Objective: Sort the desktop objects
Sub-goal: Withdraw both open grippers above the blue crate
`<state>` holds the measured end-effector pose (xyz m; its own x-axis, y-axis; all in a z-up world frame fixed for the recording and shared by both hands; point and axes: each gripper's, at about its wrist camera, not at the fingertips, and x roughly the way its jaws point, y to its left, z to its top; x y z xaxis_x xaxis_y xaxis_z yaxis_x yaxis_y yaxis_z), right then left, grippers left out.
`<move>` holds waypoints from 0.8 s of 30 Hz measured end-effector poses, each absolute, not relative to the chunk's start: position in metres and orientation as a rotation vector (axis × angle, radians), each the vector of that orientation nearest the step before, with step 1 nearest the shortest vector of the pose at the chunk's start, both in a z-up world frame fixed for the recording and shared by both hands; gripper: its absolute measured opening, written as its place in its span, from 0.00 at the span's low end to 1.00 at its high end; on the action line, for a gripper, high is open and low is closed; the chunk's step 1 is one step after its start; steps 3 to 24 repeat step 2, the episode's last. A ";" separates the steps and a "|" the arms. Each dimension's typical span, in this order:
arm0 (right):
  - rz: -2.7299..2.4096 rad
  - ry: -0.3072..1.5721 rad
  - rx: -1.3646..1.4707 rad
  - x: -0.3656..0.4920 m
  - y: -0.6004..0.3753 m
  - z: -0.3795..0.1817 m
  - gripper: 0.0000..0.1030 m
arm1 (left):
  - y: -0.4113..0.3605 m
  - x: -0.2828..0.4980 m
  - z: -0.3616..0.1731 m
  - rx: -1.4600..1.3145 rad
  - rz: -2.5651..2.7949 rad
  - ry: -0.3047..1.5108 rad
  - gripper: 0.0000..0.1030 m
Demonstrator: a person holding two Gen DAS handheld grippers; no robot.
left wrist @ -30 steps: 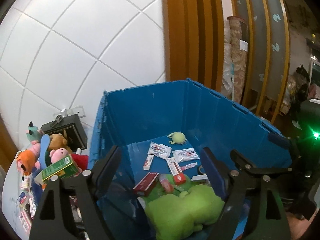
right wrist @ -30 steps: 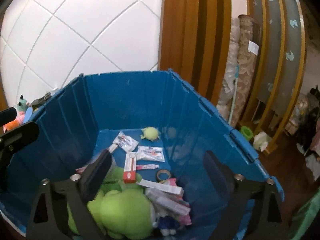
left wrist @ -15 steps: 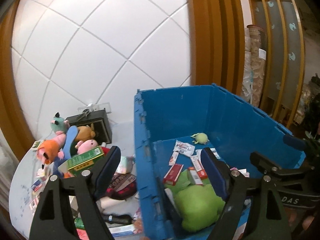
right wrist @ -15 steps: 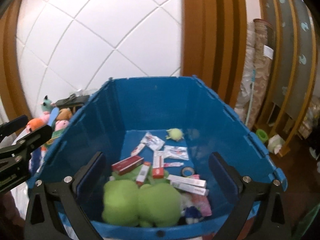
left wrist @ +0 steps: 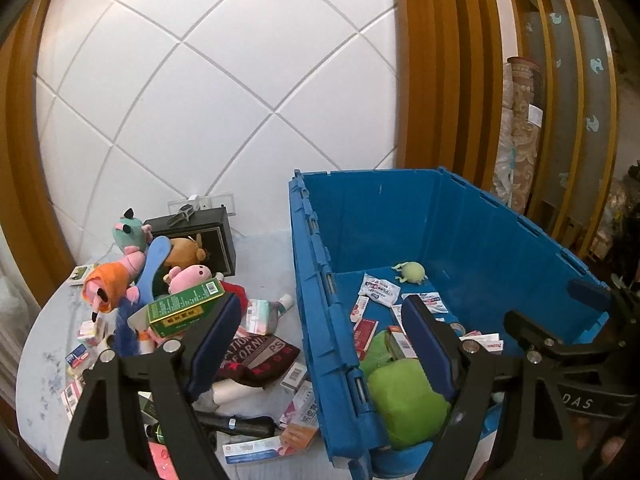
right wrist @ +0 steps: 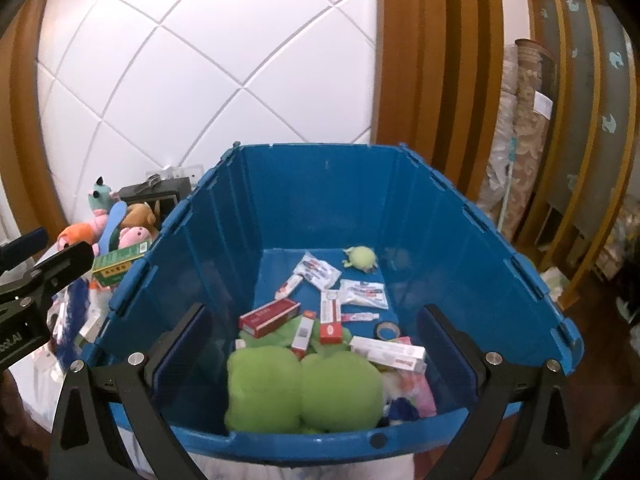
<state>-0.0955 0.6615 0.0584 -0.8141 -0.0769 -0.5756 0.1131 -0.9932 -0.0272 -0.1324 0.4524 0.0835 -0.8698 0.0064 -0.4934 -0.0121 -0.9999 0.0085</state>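
A blue bin holds a big green plush, a small green toy, a red box and several packets. Left of it, on the table, lies a pile: a green box, a pink pig plush, an orange plush and a dark cloth. My left gripper is open and empty, its jaws straddling the bin's left wall. My right gripper is open and empty above the bin's near rim.
A black box stands at the back of the table against the white tiled wall. Small cartons and a black tube litter the table's front. Wooden slats and rolled rugs stand right of the bin.
Both grippers have drawn back from inside the bin. The left one has shifted left, so the table pile now fills its view. Both stay open and empty.
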 end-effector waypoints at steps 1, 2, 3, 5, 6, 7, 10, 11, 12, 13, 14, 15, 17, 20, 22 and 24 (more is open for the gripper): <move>-2.903 0.092 0.916 -0.095 0.662 0.058 1.00 | 0.454 -0.131 0.084 -0.795 3.028 0.022 0.80; -2.905 0.092 0.917 -0.095 0.663 0.058 1.00 | 0.455 -0.130 0.085 -0.789 3.027 0.025 0.80; -2.905 0.092 0.917 -0.095 0.663 0.058 1.00 | 0.455 -0.130 0.085 -0.789 3.027 0.025 0.80; -2.905 0.092 0.917 -0.095 0.663 0.058 1.00 | 0.455 -0.130 0.085 -0.789 3.027 0.025 0.80; -2.905 0.092 0.917 -0.095 0.663 0.058 1.00 | 0.455 -0.130 0.085 -0.789 3.027 0.025 0.80; -2.905 0.092 0.917 -0.095 0.663 0.058 1.00 | 0.455 -0.130 0.085 -0.789 3.027 0.025 0.80; -2.905 0.092 0.917 -0.095 0.663 0.058 1.00 | 0.455 -0.130 0.085 -0.789 3.027 0.025 0.80; -2.905 0.092 0.917 -0.095 0.663 0.058 1.00 | 0.455 -0.130 0.085 -0.789 3.027 0.025 0.80; -2.905 0.092 0.917 -0.095 0.663 0.058 1.00 | 0.455 -0.130 0.085 -0.789 3.027 0.025 0.80; -2.905 0.092 0.917 -0.095 0.663 0.058 1.00 | 0.455 -0.130 0.085 -0.789 3.027 0.025 0.80; -2.905 0.092 0.917 -0.095 0.663 0.058 1.00 | 0.455 -0.130 0.085 -0.789 3.027 0.025 0.80; -2.905 0.092 0.917 -0.095 0.663 0.058 1.00 | 0.455 -0.130 0.085 -0.789 3.027 0.025 0.80; -2.905 0.092 0.917 -0.095 0.663 0.058 1.00 | 0.455 -0.130 0.085 -0.789 3.027 0.025 0.80; -2.905 0.092 0.917 -0.095 0.663 0.058 1.00 | 0.455 -0.130 0.085 -0.789 3.027 0.025 0.80; -2.905 0.092 0.917 -0.095 0.663 0.058 1.00 | 0.455 -0.130 0.085 -0.789 3.027 0.025 0.80; -2.905 0.092 0.917 -0.095 0.663 0.058 1.00 | 0.455 -0.130 0.085 -0.789 3.027 0.025 0.80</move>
